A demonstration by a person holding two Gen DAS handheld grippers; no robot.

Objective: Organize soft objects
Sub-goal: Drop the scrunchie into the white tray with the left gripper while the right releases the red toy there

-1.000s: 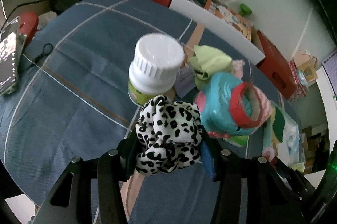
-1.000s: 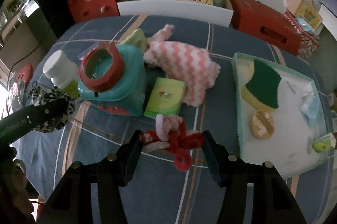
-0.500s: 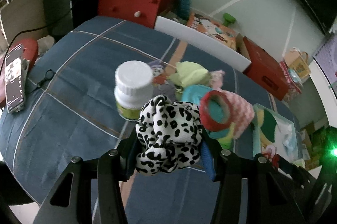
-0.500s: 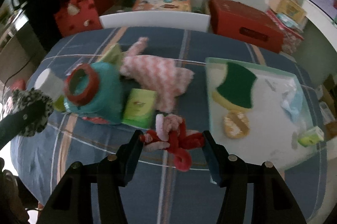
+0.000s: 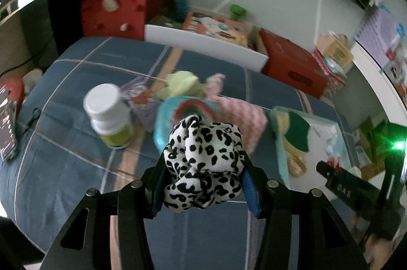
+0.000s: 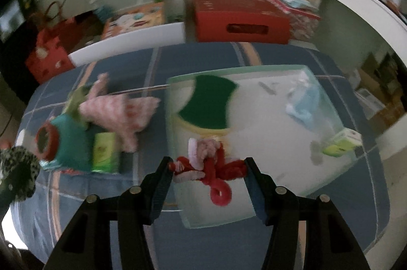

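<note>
The left tongs (image 5: 203,168) are closed on a black-and-white spotted scrunchie (image 5: 202,163), which bulges up between the two fingers and is held above the blue plaid worktop (image 5: 76,163). The right tongs (image 6: 209,172) grip a red and pink pipe-cleaner twist (image 6: 211,168), its red loop hanging below the fingers; they hang over the near edge of the pale green tray (image 6: 330,183).

The tray serves as the landmark. Inside it lie a green-and-yellow sponge (image 6: 207,102) toward its far left corner, a crumpled light blue cloth (image 6: 304,104) toward its far right side, and a small green-and-white packet (image 6: 342,143) at its right edge. Just left of the tray lies a pink-and-white chevron fuzzy sock (image 6: 119,112). Further left stands a teal container with a red ring (image 6: 47,140) on top, and a small green box (image 6: 105,151) leans against its side nearer the tray. Well left of the tray, past the teal container, a white-capped bottle (image 5: 108,115) stands upright on the worktop. Beyond the tray's far edge sits a red cardboard box (image 6: 239,18).

The left-hand view is motion-blurred, so small details around the container cannot be told.
</note>
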